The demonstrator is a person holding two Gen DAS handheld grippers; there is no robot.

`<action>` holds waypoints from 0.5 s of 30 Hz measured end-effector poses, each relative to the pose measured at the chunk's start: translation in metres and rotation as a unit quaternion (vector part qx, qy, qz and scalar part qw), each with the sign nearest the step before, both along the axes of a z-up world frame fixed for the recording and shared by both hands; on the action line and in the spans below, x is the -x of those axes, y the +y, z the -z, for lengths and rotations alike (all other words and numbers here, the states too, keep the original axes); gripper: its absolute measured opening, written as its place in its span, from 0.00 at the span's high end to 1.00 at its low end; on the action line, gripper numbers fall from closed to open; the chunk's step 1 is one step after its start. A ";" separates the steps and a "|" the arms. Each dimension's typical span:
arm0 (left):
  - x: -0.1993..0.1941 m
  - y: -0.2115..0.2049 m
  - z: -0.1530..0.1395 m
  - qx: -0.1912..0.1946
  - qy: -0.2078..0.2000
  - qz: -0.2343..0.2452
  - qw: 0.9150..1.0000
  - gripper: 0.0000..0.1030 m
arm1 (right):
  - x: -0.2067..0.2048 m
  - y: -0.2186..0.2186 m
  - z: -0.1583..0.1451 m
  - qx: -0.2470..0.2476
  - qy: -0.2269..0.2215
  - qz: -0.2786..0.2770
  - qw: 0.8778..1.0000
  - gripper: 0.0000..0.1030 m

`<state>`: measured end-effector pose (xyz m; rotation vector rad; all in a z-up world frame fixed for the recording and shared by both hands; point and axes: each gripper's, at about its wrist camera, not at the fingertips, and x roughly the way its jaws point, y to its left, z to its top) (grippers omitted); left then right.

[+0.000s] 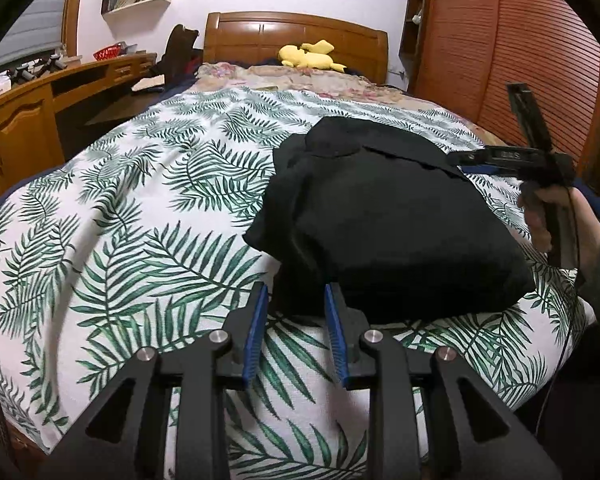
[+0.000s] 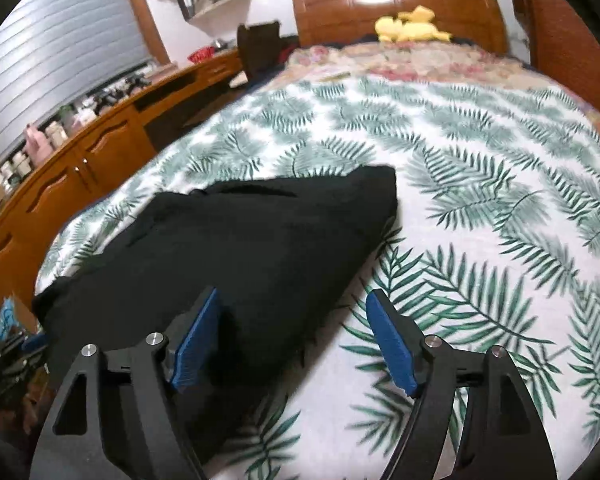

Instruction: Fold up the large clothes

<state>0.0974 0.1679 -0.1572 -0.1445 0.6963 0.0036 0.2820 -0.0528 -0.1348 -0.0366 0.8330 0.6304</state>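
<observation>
Left wrist view shows your left gripper (image 1: 296,300) and right gripper (image 2: 294,312), fingers spread and empty, flanking the folded black garment (image 1: 388,224), probably ready to square it.

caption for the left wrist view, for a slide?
Left gripper open at the near edge of a folded black garment on a leaf-print bedspread.

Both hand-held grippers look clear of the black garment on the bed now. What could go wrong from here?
1. The folded black fabric garment lies bunched and lumpy on the leaf-print bedspread, with a loose flap at its left edge, so the fold may slump open.
2. The left hand-held gripper is open right at the near hem; a careless advance could snag and drag it.
3. The right hand-held gripper is open over the garment's corner and could catch it.
</observation>
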 end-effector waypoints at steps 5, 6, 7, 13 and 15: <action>-0.007 -0.002 0.005 -0.001 0.010 -0.004 1.000 0.74 | -0.024 0.011 0.004 0.013 -0.009 -0.001 1.000 0.19; -0.007 -0.002 0.006 -0.001 0.011 -0.005 1.000 0.74 | -0.029 0.012 0.005 0.015 -0.010 -0.001 1.000 0.18; -0.009 -0.002 0.006 -0.002 0.011 -0.007 1.000 0.73 | -0.033 0.013 0.007 0.018 -0.009 0.002 1.000 0.17; -0.018 -0.005 0.010 -0.003 0.018 -0.012 1.000 0.73 | -0.067 0.008 0.021 0.004 0.022 0.018 1.000 0.13; -0.022 -0.007 0.011 -0.005 0.019 -0.014 1.000 0.73 | -0.075 0.008 0.024 -0.008 0.035 0.015 0.999 0.13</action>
